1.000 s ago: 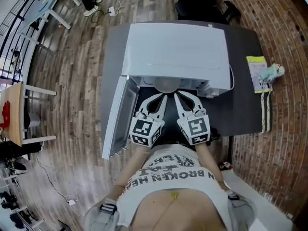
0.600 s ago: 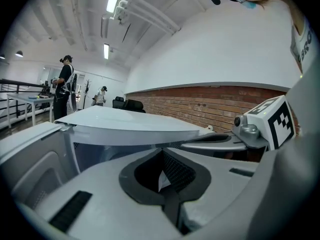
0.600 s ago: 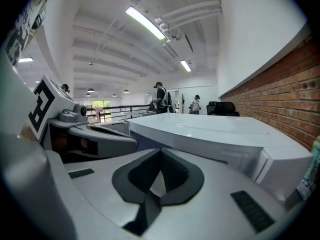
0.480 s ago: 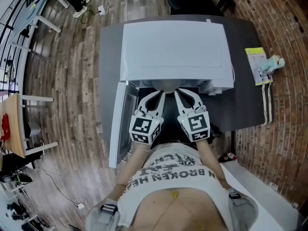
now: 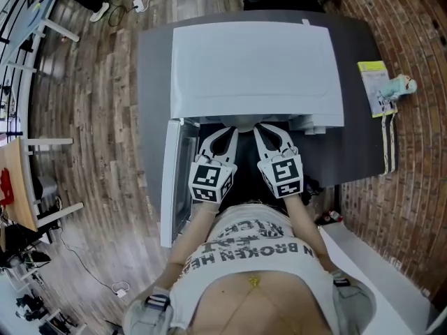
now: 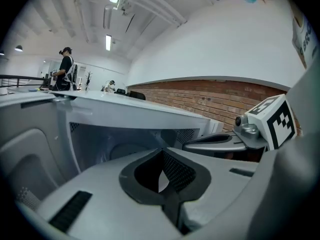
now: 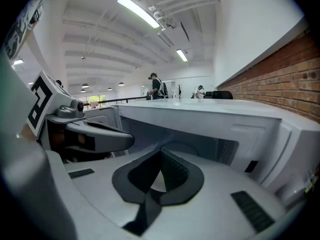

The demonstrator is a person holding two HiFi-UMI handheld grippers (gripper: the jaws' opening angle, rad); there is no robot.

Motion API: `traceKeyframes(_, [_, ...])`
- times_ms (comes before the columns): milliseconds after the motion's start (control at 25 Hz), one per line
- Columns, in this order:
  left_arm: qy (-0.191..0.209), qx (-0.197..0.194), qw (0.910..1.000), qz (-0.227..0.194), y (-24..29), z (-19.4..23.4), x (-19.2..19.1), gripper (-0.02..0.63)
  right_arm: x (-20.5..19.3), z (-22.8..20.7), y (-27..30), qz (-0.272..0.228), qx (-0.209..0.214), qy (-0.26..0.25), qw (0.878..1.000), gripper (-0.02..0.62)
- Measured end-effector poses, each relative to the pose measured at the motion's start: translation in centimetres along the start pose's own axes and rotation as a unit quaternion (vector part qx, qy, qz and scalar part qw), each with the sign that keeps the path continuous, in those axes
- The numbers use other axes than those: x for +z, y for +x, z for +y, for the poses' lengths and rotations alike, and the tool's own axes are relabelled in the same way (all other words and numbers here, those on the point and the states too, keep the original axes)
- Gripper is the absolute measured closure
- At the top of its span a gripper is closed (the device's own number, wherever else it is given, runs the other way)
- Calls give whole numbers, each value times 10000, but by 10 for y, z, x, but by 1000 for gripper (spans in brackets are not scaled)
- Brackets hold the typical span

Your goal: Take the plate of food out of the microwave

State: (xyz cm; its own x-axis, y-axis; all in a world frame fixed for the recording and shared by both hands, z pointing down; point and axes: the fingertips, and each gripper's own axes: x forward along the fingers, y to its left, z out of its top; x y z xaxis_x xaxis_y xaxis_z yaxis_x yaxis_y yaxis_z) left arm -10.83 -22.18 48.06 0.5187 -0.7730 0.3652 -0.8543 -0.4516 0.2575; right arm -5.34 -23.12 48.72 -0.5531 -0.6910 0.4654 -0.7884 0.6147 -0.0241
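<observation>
The person is standing right up against the dark table point(image 5: 150, 61), holding both grippers at the open mouth of the white microwave point(image 5: 255, 68). Its door point(image 5: 170, 180) is hanging open to the left. The left gripper point(image 5: 232, 131) and the right gripper point(image 5: 258, 130) are lying side by side, close but apart, both pointing into the opening.

The plate point(image 5: 244, 122) is sitting inside the microwave, low down near the front. From above, only a pale curved edge of it is peeking out under the front lip, between the two sets of tips. I can't make out what is on it.

The left gripper's jaws are pressing together, tips meeting. A pale sliver is showing in the small gap behind the tips, and I can't tell whether it is the plate's rim or just something seen through the gap. The right gripper's jaws are closed the same way, with the same pale sliver.

A yellow-green booklet point(image 5: 372, 93) and a small toy point(image 5: 400, 86) are lying at the table's right edge, well apart from the microwave.
</observation>
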Motion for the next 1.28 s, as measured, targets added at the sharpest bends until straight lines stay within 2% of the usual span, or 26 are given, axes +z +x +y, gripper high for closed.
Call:
traceKeyframes(920, [-484,281,9957,741,37,44,-63,600,-70,-22,48,981,44,94,9951,588])
traceKeyframes(1040, [-809,323,9934,740,38,50,-69,600,-74,-22,51,1023,79,255,9944,588])
traceKeyframes(1200, [-1835,350,9807,578,38,55,-79,600,-79,-24,52,1074,95,193,9940,588])
traceKeyframes(1280, [-1965,360,9784,530,36,54,-81,600,-82,-25,51,1129,78,106,9935,588])
